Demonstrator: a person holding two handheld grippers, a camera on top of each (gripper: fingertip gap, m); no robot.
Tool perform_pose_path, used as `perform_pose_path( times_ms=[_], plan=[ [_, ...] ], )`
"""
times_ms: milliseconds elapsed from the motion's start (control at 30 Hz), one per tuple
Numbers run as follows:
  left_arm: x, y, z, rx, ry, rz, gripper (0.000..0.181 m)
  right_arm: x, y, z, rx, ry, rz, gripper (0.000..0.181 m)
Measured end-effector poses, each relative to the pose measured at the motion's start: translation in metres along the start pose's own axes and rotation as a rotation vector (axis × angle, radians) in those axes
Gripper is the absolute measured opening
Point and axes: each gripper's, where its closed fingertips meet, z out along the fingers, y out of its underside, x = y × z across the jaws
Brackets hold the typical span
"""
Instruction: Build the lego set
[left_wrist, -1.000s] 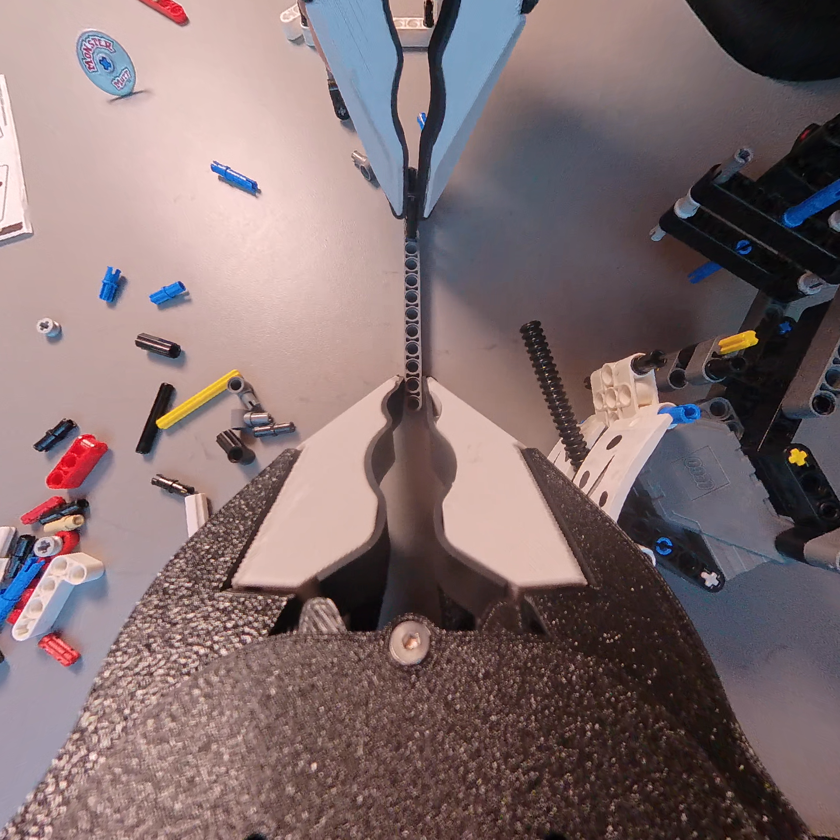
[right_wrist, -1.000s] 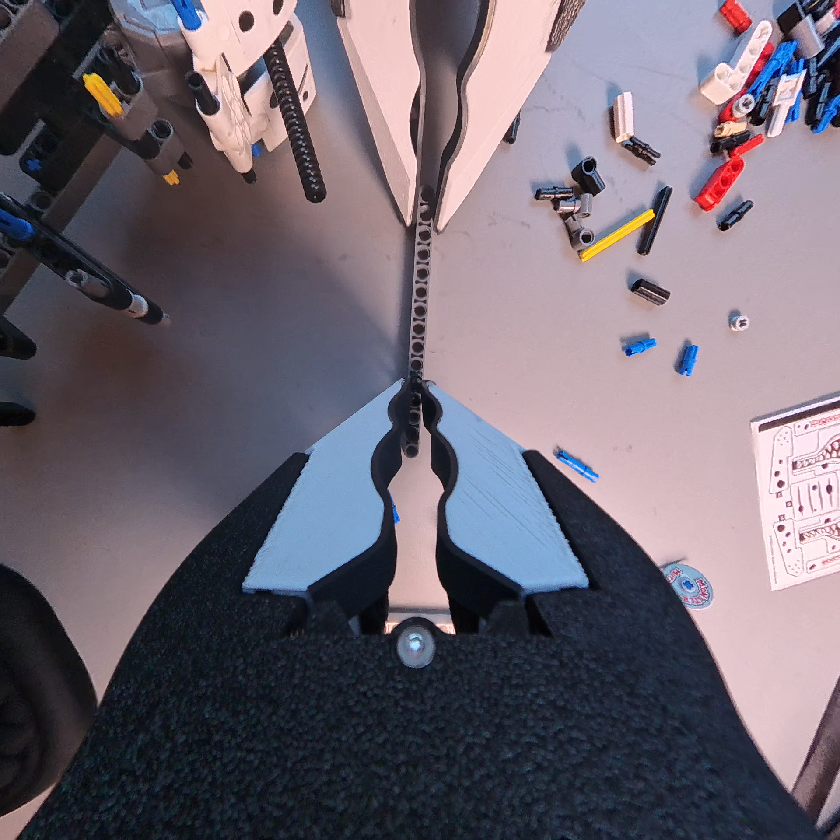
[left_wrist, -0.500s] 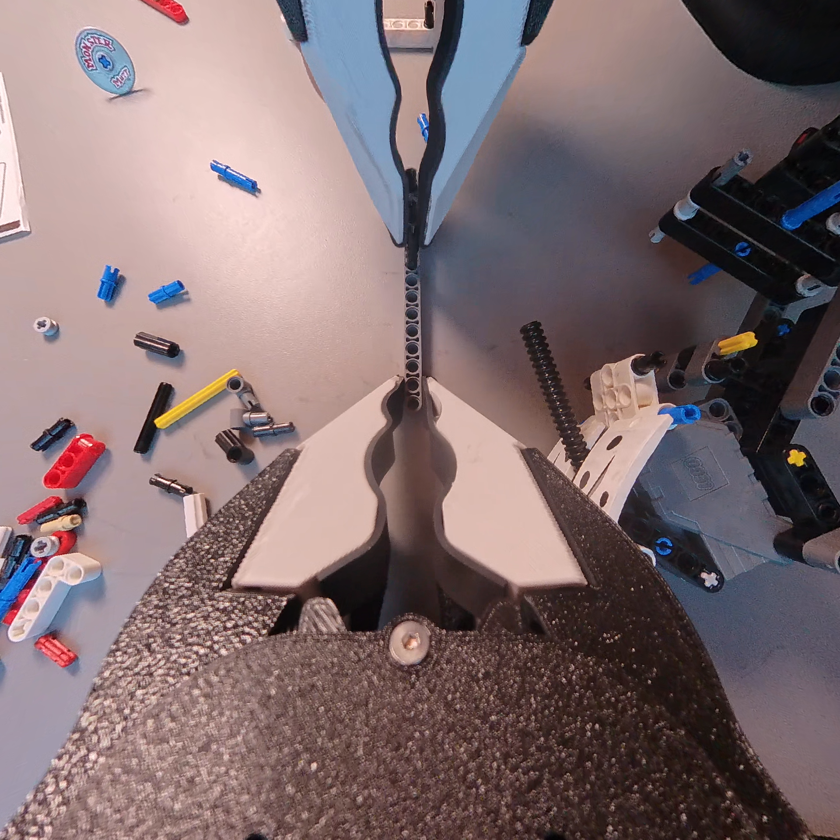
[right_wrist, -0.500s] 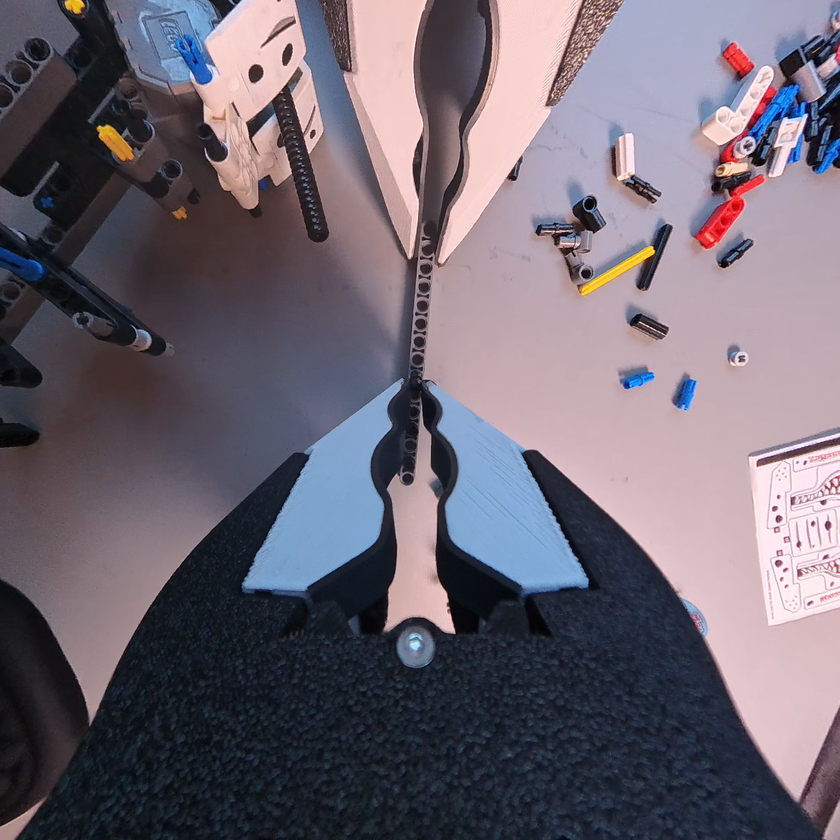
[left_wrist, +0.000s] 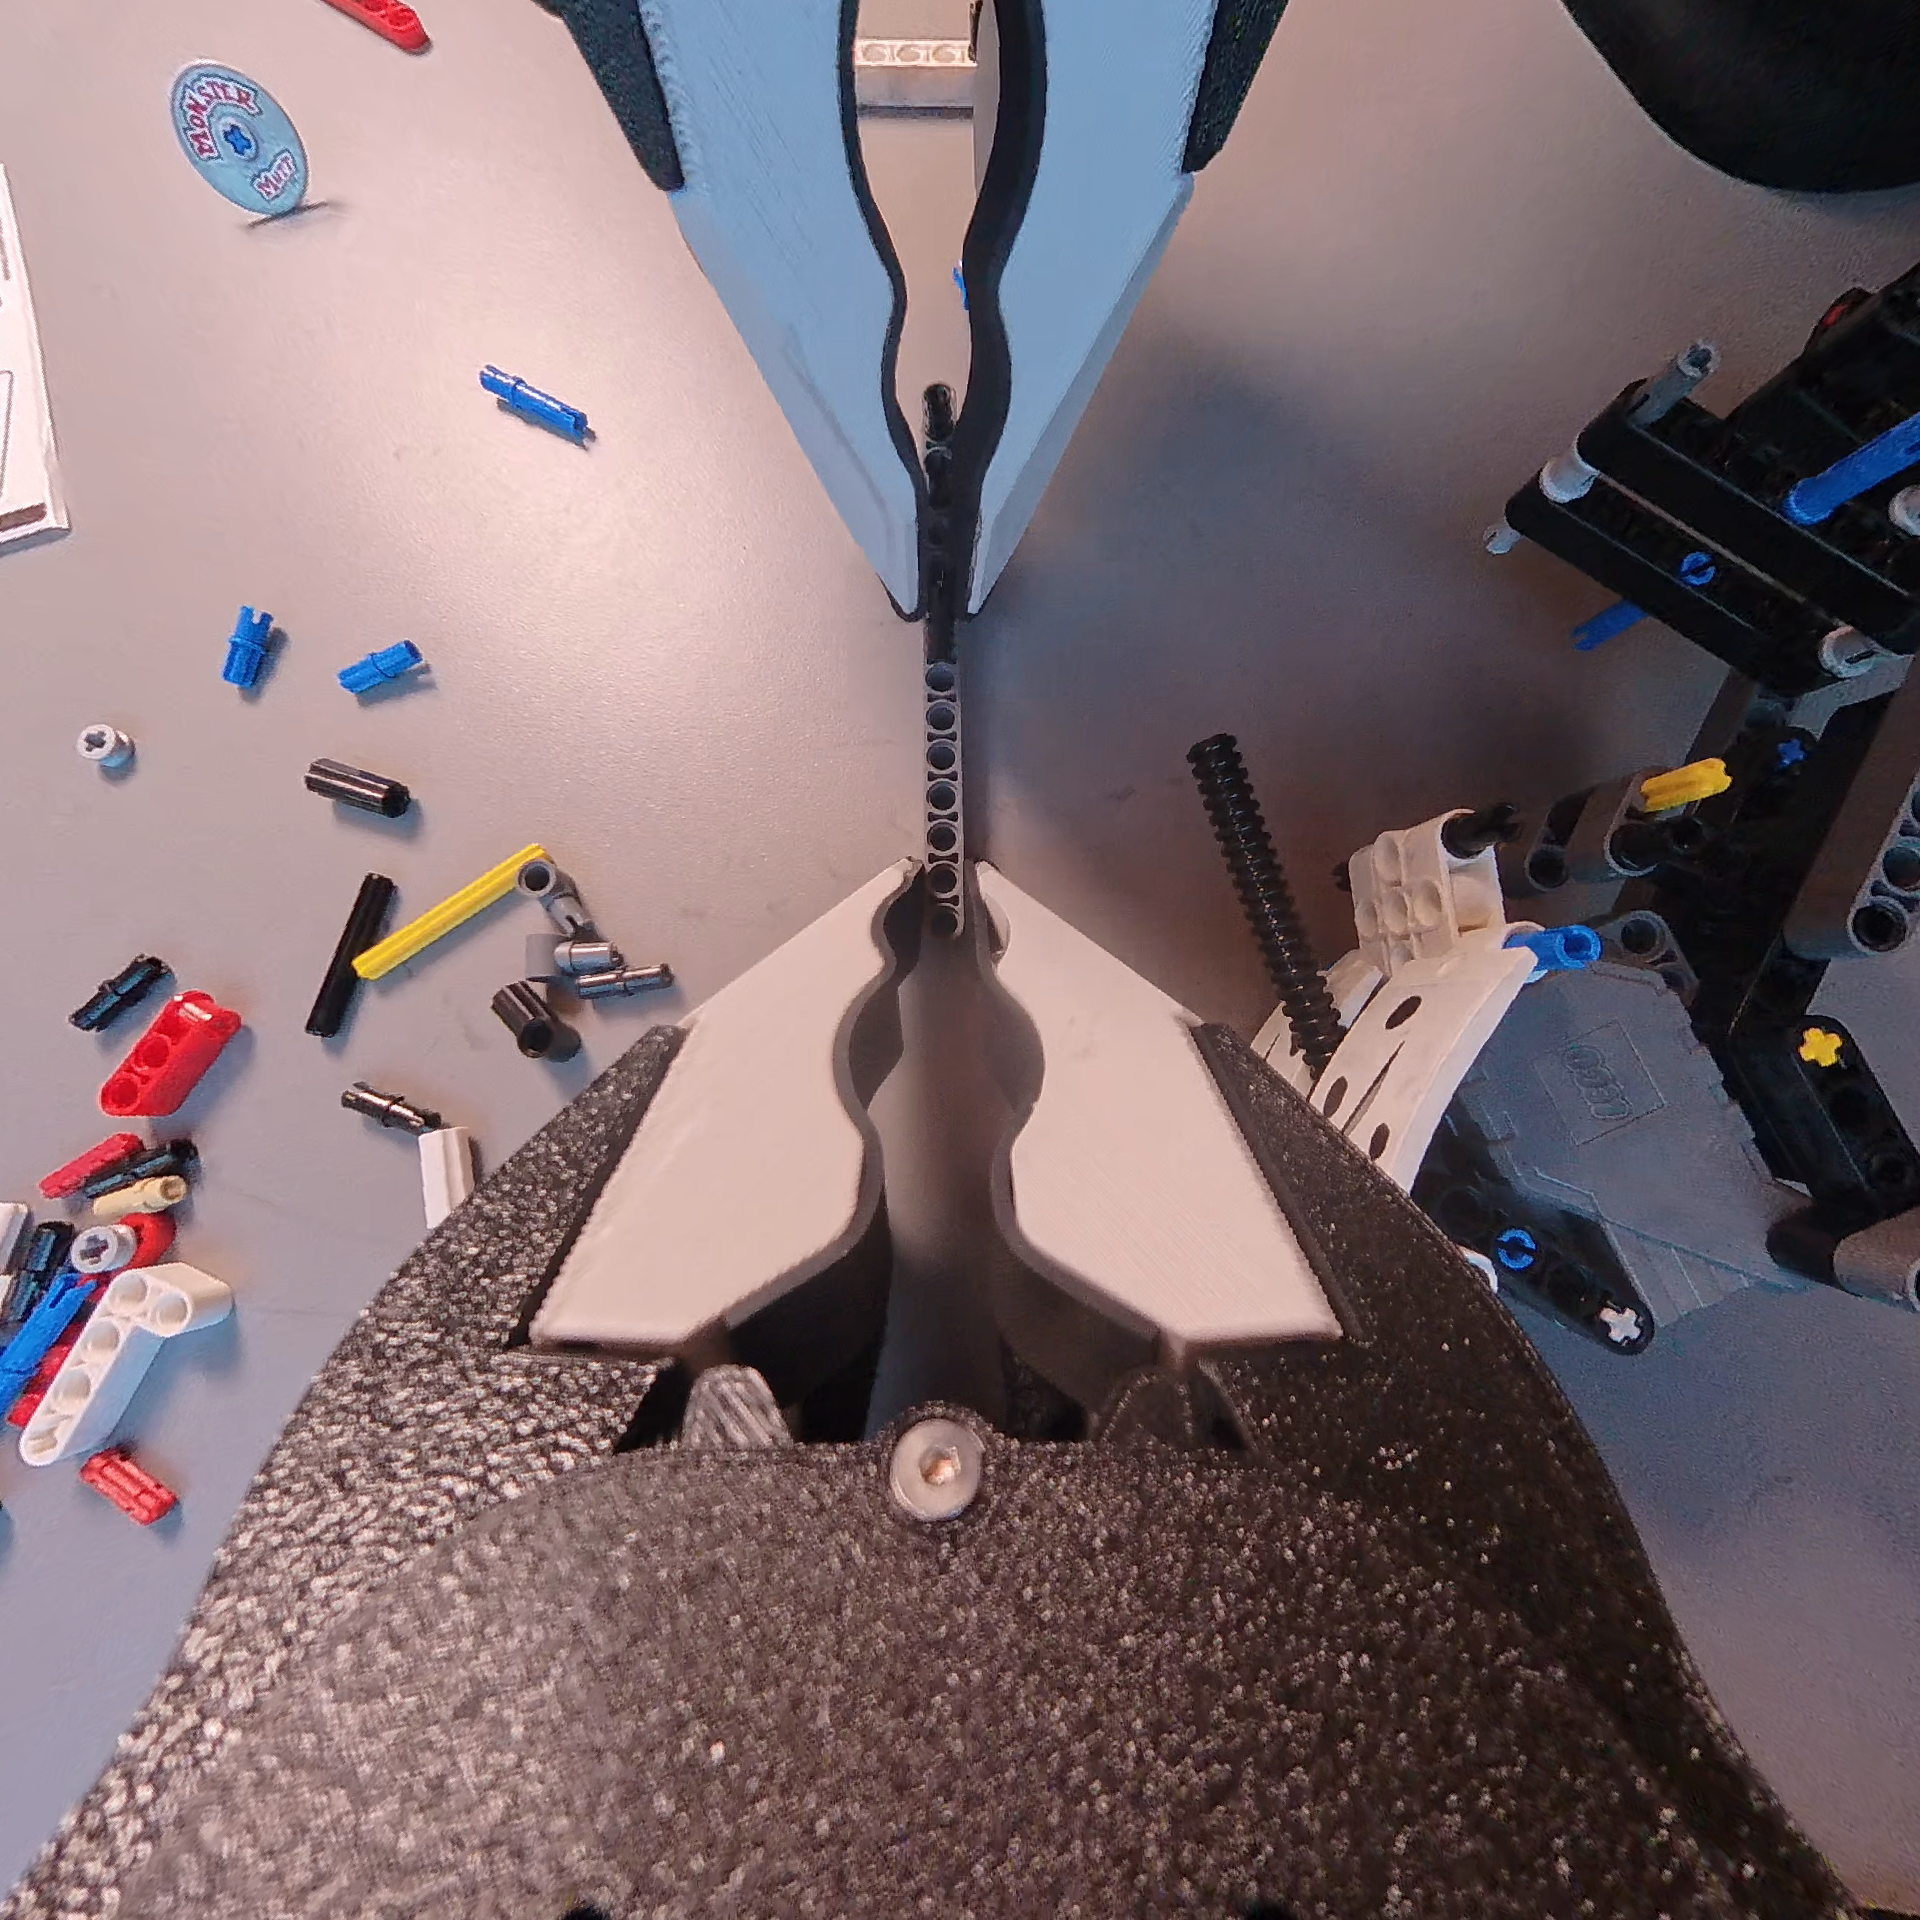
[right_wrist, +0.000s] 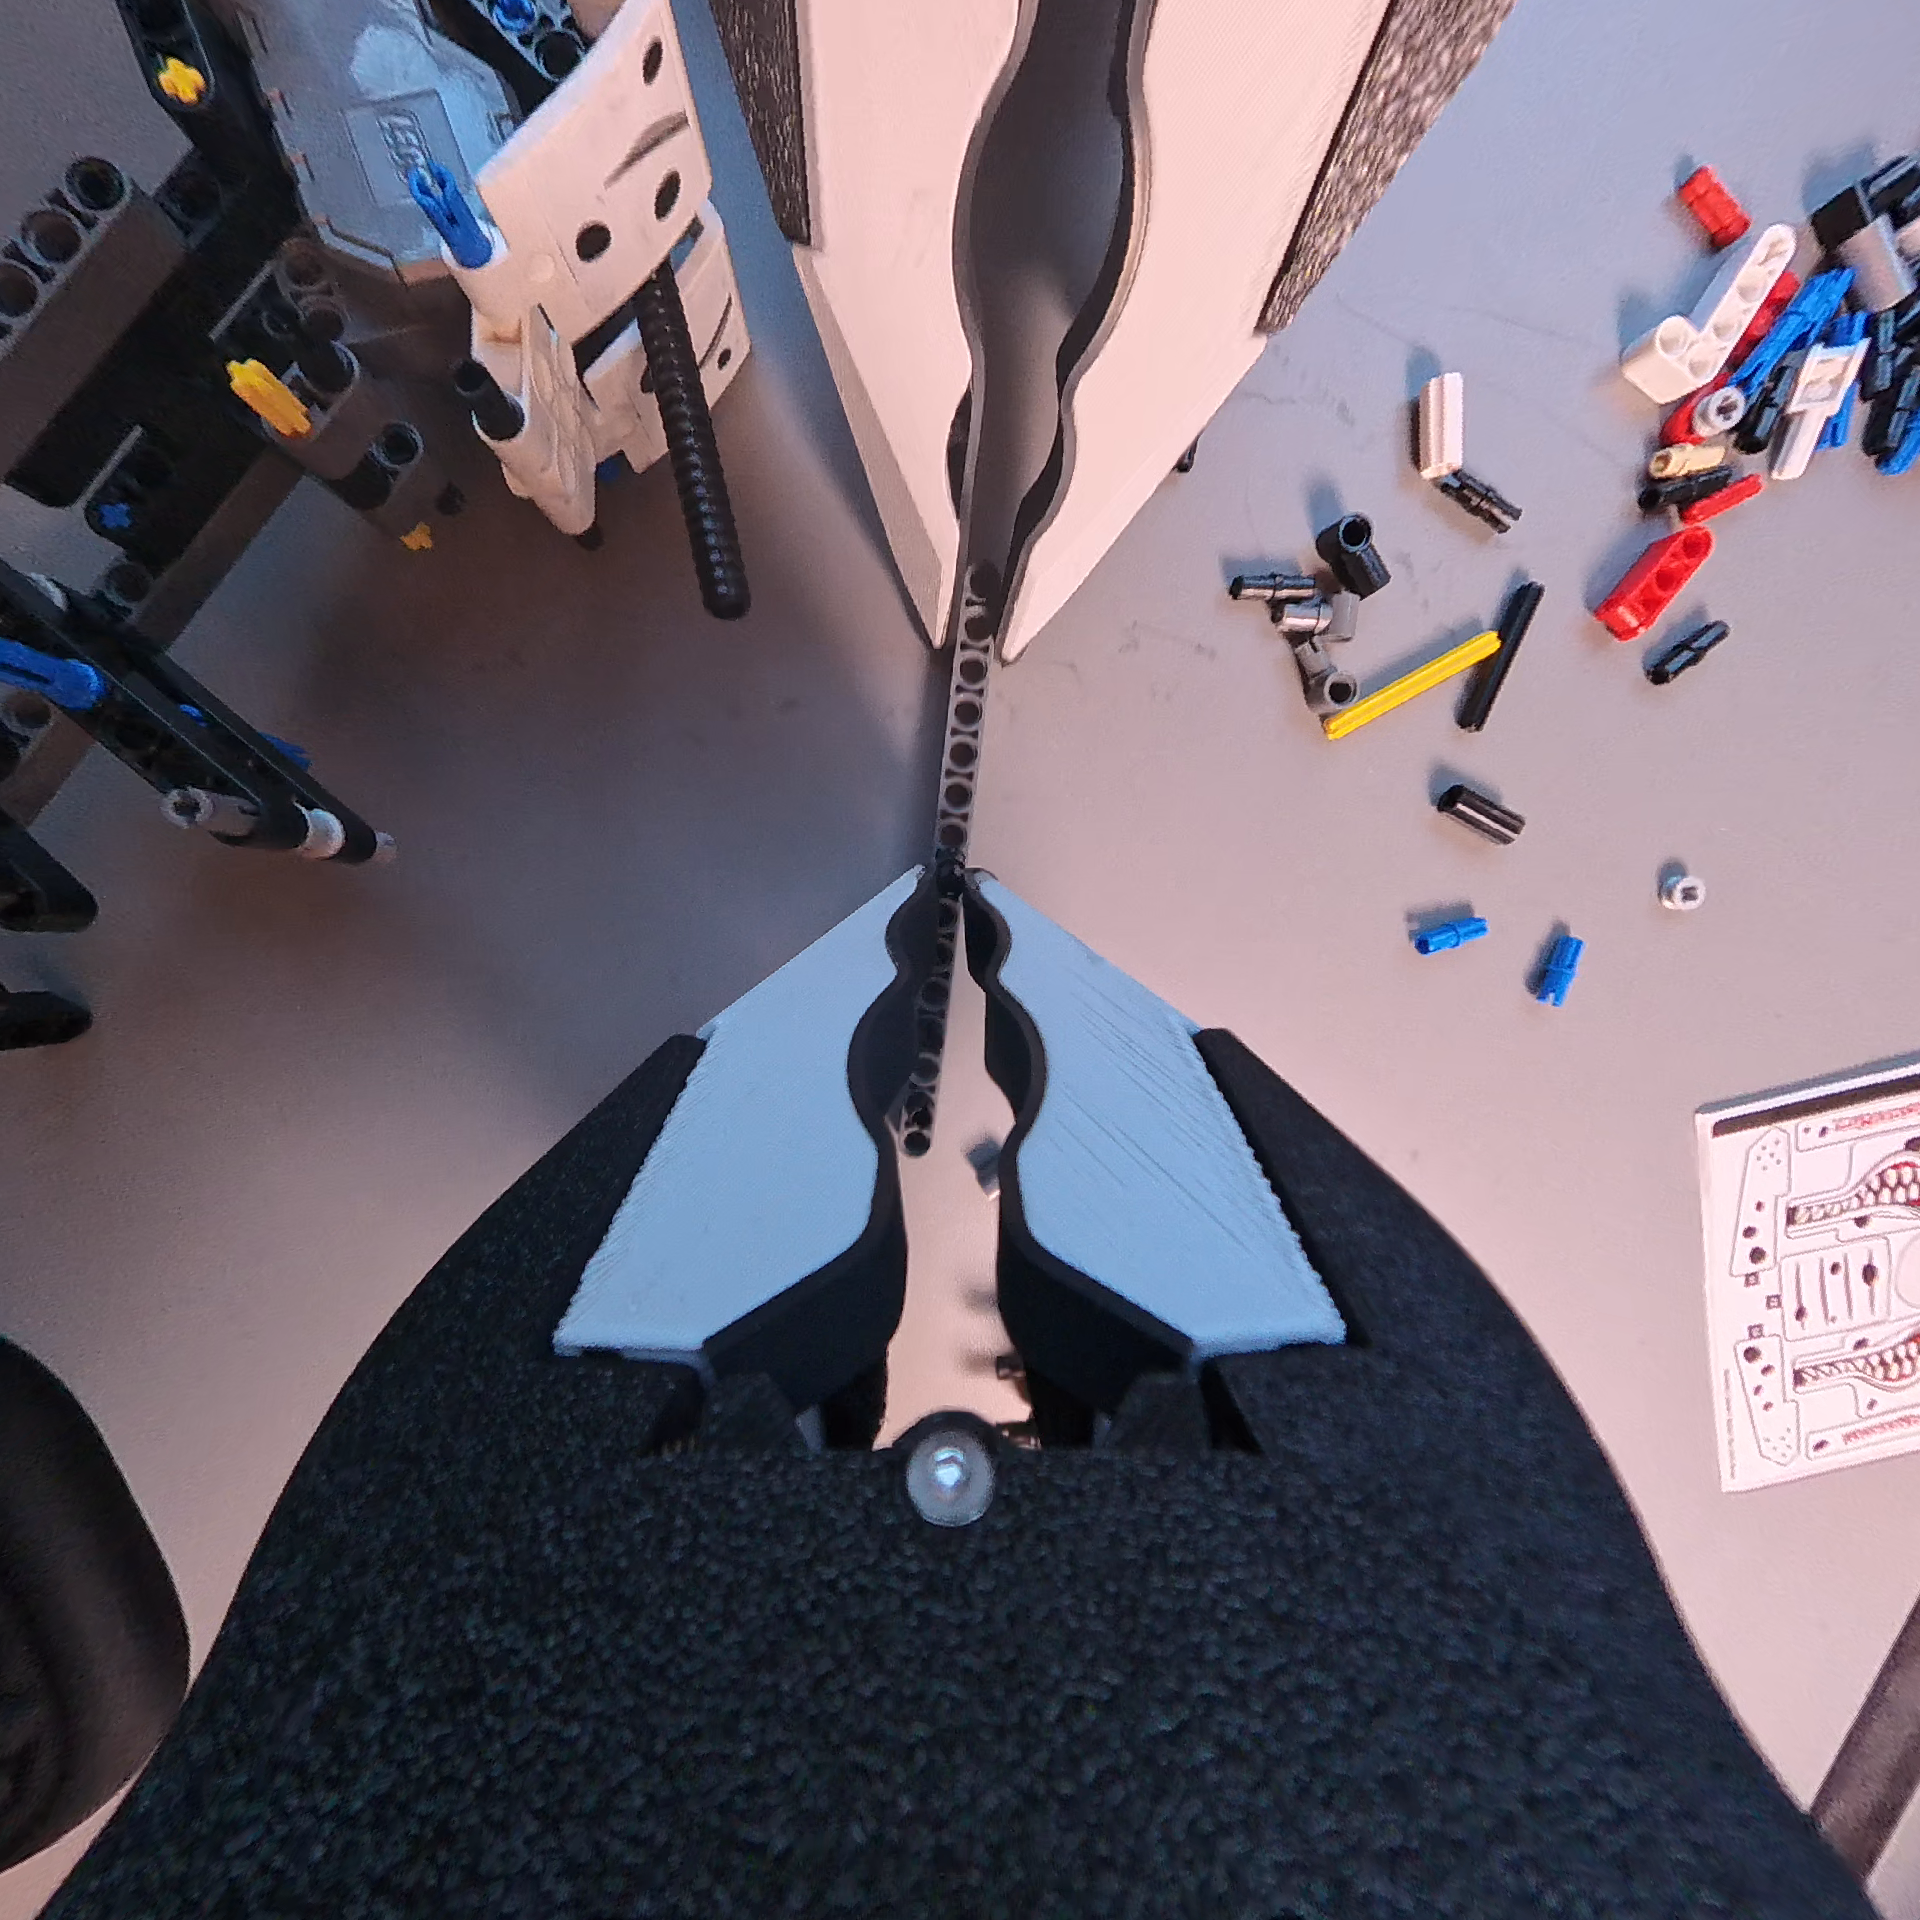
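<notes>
A long thin dark grey beam (left_wrist: 943, 769) with a row of holes is held above the grey table between both grippers. My left gripper (left_wrist: 945, 883) is shut on its near end. My right gripper (right_wrist: 948, 876) is shut on the same beam (right_wrist: 961, 727), whose other end reaches well back between the right fingers. In the left wrist view the right gripper (left_wrist: 942, 611) faces mine from the top; in the right wrist view the left gripper (right_wrist: 974, 639) does the same. The partly built black, grey and white model (left_wrist: 1662, 1039) stands to the right, and also shows in the right wrist view (right_wrist: 364, 208).
A black ribbed hose (left_wrist: 1257, 894) sticks out of the model toward the beam. Loose pins, a yellow axle (left_wrist: 447, 914), a red piece (left_wrist: 171, 1049) and a white angled beam (left_wrist: 114, 1351) lie on the left. A sticker sheet (right_wrist: 1818, 1268) lies on the table. My right fingertips sit around 5 cm from my left ones.
The two grippers have come closer together. The beam has slid deeper between the right gripper's fingers, leaving less of it bare between the tips. The left grip on its end is unchanged.
</notes>
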Motion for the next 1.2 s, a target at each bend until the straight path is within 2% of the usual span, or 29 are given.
perform_pose_path(
  times_ms=[400, 767, 1000, 1200],
  plan=[
    [0.000, 0.000, 0.000, -0.001, 0.000, 0.000, 0.007, 0.001, -0.013, 0.004, 0.003, -0.020, -0.021, 0.003],
    [0.000, 0.000, 0.000, 0.009, 0.012, -0.011, 0.007, 0.001, -0.010, 0.007, -0.114, -0.055, -0.083, 0.004],
    [0.000, 0.000, -0.001, 0.028, 0.073, -0.082, 0.008, 0.000, -0.011, 0.008, -0.232, -0.048, -0.249, 0.004],
    [-0.001, 0.001, -0.001, 0.022, 0.059, -0.073, 0.008, 0.000, -0.012, 0.009, -0.341, -0.098, -0.385, 0.004]
  ],
)
